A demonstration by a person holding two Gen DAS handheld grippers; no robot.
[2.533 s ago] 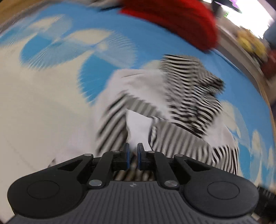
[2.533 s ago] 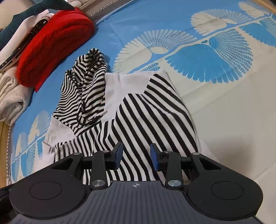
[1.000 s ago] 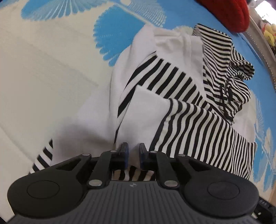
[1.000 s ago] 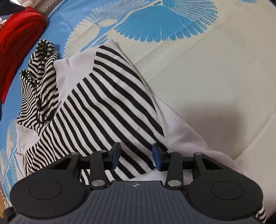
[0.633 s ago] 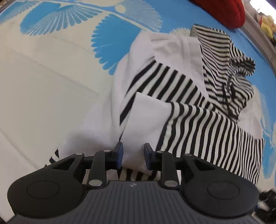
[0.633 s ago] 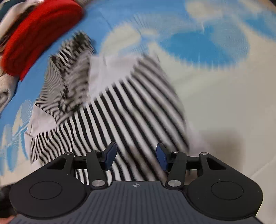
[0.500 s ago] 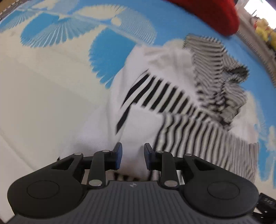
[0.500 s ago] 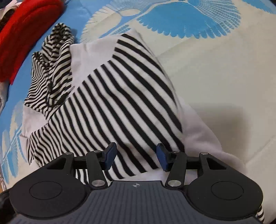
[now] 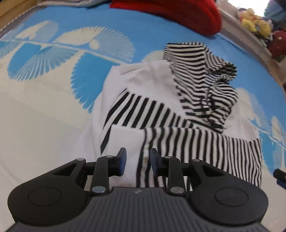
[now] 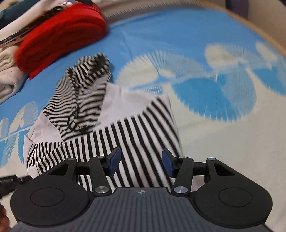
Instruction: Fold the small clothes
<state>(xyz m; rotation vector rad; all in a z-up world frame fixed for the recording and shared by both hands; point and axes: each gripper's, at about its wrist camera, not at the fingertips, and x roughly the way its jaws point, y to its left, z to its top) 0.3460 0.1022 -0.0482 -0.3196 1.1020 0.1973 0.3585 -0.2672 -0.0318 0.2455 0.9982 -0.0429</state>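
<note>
A small black-and-white striped hooded top (image 9: 160, 114) lies partly folded on a blue and cream patterned sheet (image 9: 53, 85). Its striped hood (image 9: 205, 85) is bunched at the far end, and a striped sleeve is folded across the body. My left gripper (image 9: 138, 161) is open and empty just above the near folded edge. In the right wrist view the same top (image 10: 135, 125) lies below my right gripper (image 10: 141, 161), which is open wide and empty. Its hood (image 10: 82, 100) lies far left.
A folded red garment (image 9: 178, 10) lies beyond the top, also in the right wrist view (image 10: 59, 35). Other folded clothes (image 10: 9, 75) are stacked at the far left. Soft toys (image 9: 255, 23) sit past the bed's edge at far right.
My left gripper was shut on the folded sleeve edge, then opened and let it go. Both grippers have pulled back and risen from the top. The right gripper opened a little wider.
</note>
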